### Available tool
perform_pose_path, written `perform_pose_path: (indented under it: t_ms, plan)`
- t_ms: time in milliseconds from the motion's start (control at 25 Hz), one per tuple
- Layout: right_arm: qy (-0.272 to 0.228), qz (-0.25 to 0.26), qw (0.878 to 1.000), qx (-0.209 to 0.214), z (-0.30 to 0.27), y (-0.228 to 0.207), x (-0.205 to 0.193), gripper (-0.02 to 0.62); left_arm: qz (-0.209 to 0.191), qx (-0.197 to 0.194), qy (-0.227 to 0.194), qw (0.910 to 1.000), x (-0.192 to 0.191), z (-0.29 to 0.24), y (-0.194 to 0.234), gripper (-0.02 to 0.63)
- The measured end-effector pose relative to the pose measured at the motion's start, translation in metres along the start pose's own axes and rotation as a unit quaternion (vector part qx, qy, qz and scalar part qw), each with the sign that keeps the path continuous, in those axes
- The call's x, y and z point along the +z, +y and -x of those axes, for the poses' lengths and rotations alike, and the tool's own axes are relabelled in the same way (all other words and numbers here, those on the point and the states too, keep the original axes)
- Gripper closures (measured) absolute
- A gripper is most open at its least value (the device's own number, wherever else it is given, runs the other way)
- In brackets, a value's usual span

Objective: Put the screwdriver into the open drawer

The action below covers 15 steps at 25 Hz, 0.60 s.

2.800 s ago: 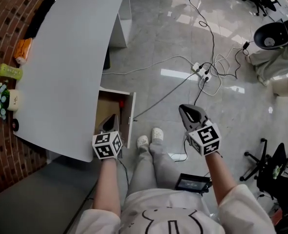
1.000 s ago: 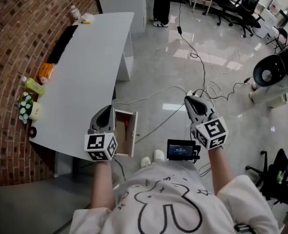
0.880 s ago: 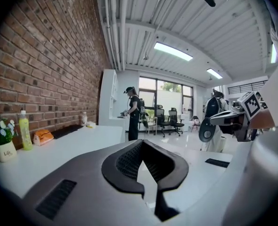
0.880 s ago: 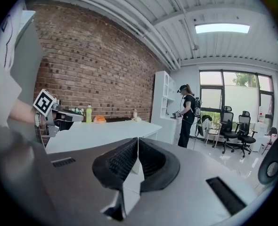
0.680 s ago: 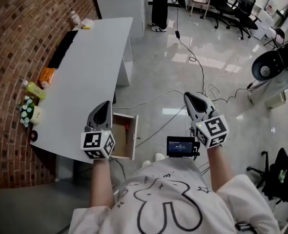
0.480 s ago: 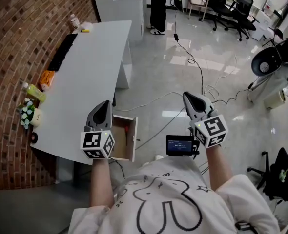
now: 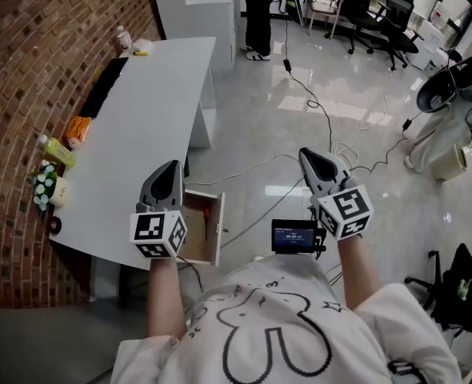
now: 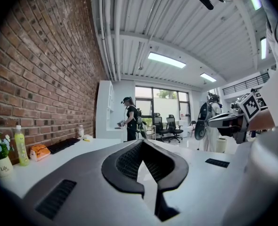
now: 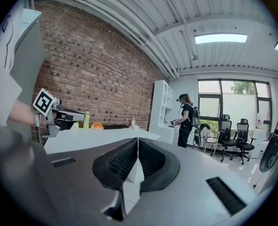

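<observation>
Brick wall (image 7: pixel 28 22), glossy grey floor (image 7: pixel 252 110)

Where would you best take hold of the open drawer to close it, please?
Probably the top edge of its white front panel, from above, jaws astride it: the panel stands upright, thin and clear at the open end.

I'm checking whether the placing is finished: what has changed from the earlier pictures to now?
The left gripper has come up from the drawer and the right gripper has risen too; the head view tilted up, showing more room. Nothing was taken or let go: both jaws stay shut and empty. The drawer stays open, with a red item, likely the screwdriver, inside.
</observation>
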State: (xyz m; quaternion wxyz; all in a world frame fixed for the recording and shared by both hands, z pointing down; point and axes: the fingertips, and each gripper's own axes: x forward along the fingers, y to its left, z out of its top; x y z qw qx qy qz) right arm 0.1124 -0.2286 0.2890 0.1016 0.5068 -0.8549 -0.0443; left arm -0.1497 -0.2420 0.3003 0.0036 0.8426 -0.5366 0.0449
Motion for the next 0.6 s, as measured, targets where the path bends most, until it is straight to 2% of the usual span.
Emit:
perform_pose_path:
  t_ms: [600]
  plan:
    - [0.001,0.002,1.0,0.006,-0.002,0.0017,-0.0007,0.575,-0.003,0.004,-0.01,0.9999,0.0065,0.0012,-0.0008,0.594]
